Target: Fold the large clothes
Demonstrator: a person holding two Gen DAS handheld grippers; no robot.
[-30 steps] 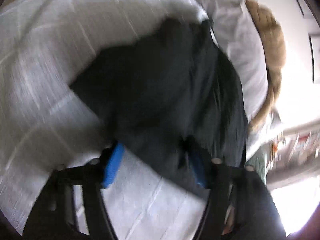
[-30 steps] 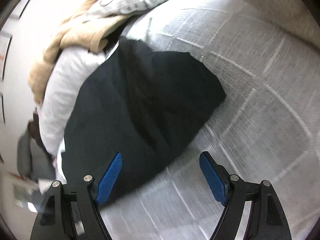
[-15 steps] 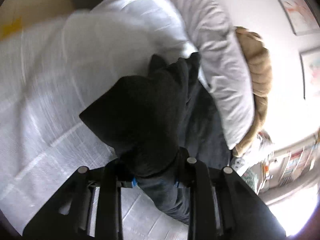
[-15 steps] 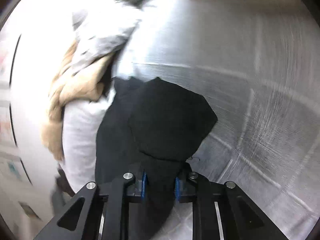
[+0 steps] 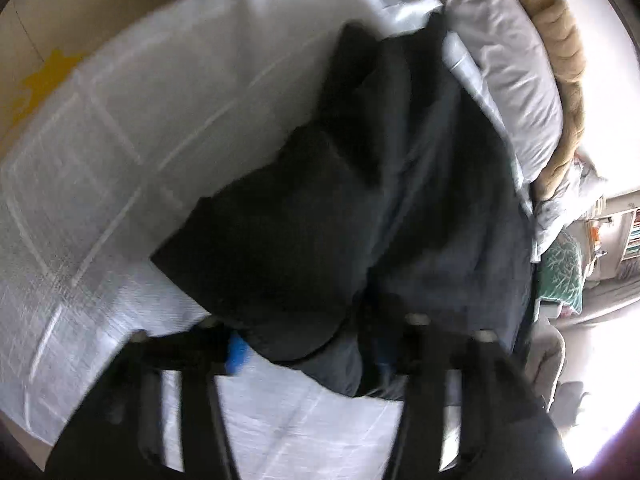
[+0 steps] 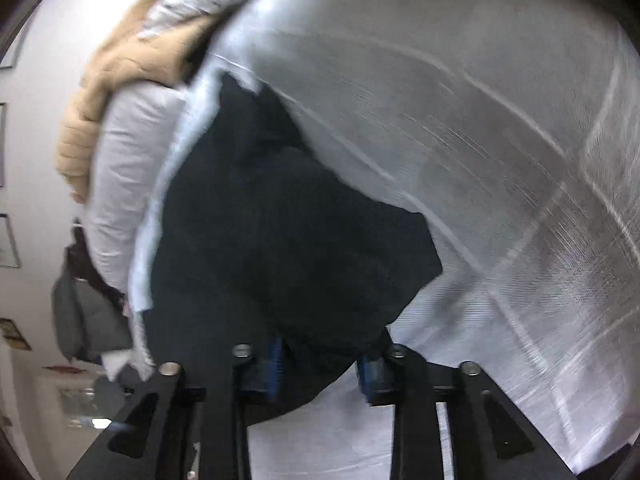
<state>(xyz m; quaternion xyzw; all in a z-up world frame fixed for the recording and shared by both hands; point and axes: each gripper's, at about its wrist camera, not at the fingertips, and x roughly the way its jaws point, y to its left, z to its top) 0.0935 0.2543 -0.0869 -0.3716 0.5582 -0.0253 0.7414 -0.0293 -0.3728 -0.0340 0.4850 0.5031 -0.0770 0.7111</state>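
Observation:
A large dark navy garment lies bunched and partly folded on the white bed cover. My left gripper has its blue pads a moderate way apart, with the near edge of the garment bunched between them. In the right wrist view the same garment fills the middle. My right gripper has its blue pads part-way apart, with a fold of the cloth between them.
White pillows and a tan knitted blanket lie past the garment at the head of the bed. The tan blanket also shows in the right wrist view. A grey cushion sits beside the bed. The white wall is behind.
One second ago both grippers were wide open over the garment. They shut tight on its near edge and lifted it. Now both have part-opened and sit closer to the bed.

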